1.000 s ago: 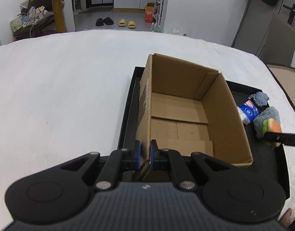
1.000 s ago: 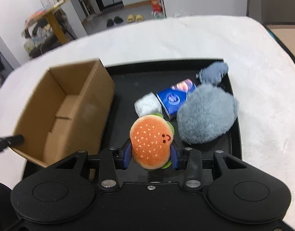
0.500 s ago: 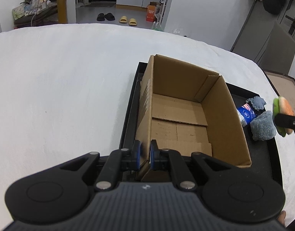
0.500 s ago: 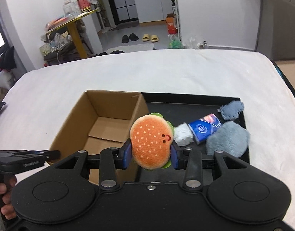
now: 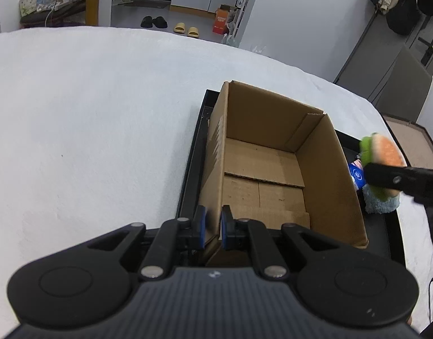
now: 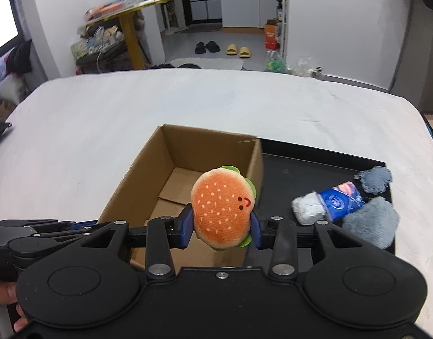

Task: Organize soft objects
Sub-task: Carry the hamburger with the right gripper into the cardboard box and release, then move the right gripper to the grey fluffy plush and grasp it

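My right gripper (image 6: pixel 221 227) is shut on an orange plush hamburger (image 6: pixel 222 209) and holds it in the air above the near right edge of an open cardboard box (image 6: pixel 188 152). In the left wrist view the hamburger (image 5: pixel 384 152) hangs just right of the box's right wall (image 5: pixel 326 169). My left gripper (image 5: pixel 212 226) is shut on the box's near left corner wall. The box floor (image 5: pixel 261 175) is bare. On the black tray (image 6: pixel 301 166) right of the box lie a grey plush (image 6: pixel 372 223), a smaller grey plush (image 6: pixel 376 179) and a blue-and-white pack (image 6: pixel 329 204).
The tray and box sit on a white fuzzy cloth (image 5: pixel 89 127) over the table. The table's right edge (image 6: pixel 431 147) is close to the tray. Beyond the table are a yellow-topped cluttered table (image 6: pixel 126 22) and slippers (image 6: pixel 237 50) on the floor.
My right gripper has carried the hamburger up and leftward from over the tray to the box's right edge. My left gripper has kept its hold on the box.
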`<state>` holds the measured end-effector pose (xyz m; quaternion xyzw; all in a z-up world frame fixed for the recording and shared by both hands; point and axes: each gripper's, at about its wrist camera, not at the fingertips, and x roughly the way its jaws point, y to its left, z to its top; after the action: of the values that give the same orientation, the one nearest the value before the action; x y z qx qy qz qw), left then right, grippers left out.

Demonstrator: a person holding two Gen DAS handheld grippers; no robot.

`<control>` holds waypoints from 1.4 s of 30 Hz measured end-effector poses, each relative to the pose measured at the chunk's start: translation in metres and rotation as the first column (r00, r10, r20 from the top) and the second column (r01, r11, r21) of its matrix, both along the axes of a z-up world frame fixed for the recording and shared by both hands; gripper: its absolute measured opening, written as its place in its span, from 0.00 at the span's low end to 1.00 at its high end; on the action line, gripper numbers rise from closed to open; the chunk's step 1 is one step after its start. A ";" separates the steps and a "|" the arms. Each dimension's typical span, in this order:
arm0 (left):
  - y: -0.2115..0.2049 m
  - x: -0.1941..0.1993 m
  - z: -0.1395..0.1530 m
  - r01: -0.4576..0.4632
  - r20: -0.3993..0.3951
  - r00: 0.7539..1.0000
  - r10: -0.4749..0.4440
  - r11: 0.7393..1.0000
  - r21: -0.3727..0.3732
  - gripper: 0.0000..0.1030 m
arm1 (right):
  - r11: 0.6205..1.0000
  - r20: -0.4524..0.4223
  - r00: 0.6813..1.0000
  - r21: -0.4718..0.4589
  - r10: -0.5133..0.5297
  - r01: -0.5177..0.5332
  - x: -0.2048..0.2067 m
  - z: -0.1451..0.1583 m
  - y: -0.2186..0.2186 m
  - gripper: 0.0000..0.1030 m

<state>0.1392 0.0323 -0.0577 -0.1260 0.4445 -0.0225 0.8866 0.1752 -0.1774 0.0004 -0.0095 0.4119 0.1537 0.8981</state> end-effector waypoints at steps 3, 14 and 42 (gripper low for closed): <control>0.004 0.001 -0.003 -0.012 -0.001 1.000 0.011 0.999 -0.030 0.09 | 0.999 -0.006 1.000 -0.020 0.028 -0.028 0.003 -0.006 0.015 0.38; 0.017 -0.002 -0.007 -0.008 0.010 1.000 0.009 0.996 -0.091 0.10 | 0.994 -0.019 0.996 -0.067 0.087 -0.088 0.018 -0.021 0.058 0.39; 0.005 0.000 0.002 0.002 0.013 1.000 -0.002 1.000 -0.030 0.11 | 0.996 0.027 0.998 -0.071 0.053 -0.051 -0.002 -0.002 0.002 0.61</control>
<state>0.1388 0.0378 -0.0560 -0.1386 0.4384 -0.0309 0.8875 0.1732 -0.1753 -0.0017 -0.0539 0.4039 0.1624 0.8987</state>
